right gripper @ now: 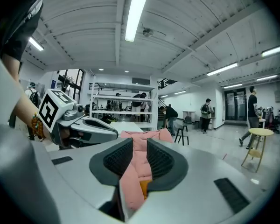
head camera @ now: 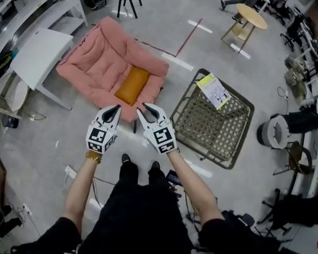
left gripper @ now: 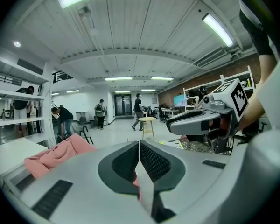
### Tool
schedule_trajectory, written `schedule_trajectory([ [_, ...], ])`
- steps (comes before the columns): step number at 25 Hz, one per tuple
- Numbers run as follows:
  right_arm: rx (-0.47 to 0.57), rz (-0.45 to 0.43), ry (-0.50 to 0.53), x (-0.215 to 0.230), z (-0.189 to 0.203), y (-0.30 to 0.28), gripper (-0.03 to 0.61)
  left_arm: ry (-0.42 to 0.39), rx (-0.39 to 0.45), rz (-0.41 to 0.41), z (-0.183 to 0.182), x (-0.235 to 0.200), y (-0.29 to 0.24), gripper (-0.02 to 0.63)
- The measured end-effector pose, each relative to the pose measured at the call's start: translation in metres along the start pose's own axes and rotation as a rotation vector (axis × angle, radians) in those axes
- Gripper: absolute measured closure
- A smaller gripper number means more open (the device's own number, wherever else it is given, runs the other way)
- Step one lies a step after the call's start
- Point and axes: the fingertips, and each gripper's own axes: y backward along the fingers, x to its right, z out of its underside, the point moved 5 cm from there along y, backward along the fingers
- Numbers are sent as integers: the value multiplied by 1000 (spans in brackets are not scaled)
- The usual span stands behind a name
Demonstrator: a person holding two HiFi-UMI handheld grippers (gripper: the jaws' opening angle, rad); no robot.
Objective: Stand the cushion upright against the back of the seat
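While both forearms reached forward side by side, marker cubes uppermost, the left gripper [head camera: 115, 110] and right gripper [head camera: 144, 108] pointed slightly downward toward the pink seat [head camera: 98, 57], near its front edge. Left jaws were closed together on nothing; right jaws stood slightly apart, empty. The orange cushion [head camera: 132, 85] lay flat on the seat, toward the front

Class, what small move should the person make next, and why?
Probably reach forward and down to the orange cushion. It lies flat on the pink seat, and the left gripper, shut, and the right gripper, slightly open, are both empty and short of it.
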Motion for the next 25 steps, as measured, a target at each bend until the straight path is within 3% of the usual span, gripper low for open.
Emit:
schedule_trajectory([
  [9,-39,99,-55,-8,-7,-83,495,17,-14,102,21,-94,-7,600],
  [15,-82,149,-82,-7,8,-120,495,33,-24,90,34,-126,-35,600],
  [25,-105,123,-171,73,45,-168,492,42,-110,113,54,-148,-126,600],
])
